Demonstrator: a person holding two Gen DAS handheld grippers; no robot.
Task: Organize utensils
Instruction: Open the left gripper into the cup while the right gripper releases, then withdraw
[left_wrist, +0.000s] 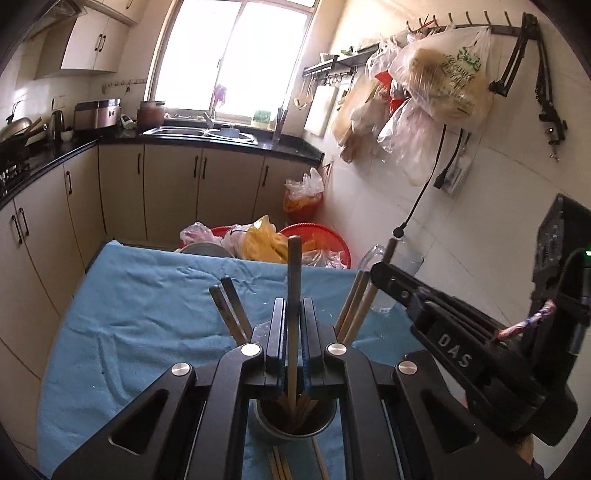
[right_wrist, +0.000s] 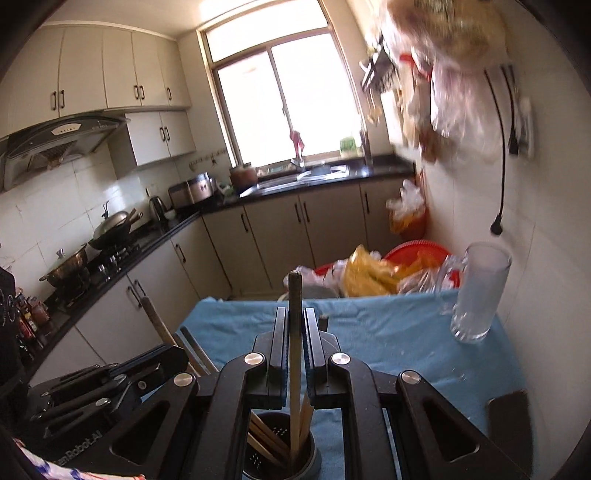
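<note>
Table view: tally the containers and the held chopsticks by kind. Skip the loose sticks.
Chopstick holder: 1
Glass mug: 1
Held chopsticks: 2, one each in the left gripper and the right gripper
Total: 4

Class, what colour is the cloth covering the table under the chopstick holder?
Light blue. The cloth shows best in the left wrist view, spread wrinkled across the table.

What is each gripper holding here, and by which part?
Each holds one chopstick upright over the holder: the left gripper pinches its chopstick partway along the shaft, and the right gripper does likewise with its chopstick.
</note>
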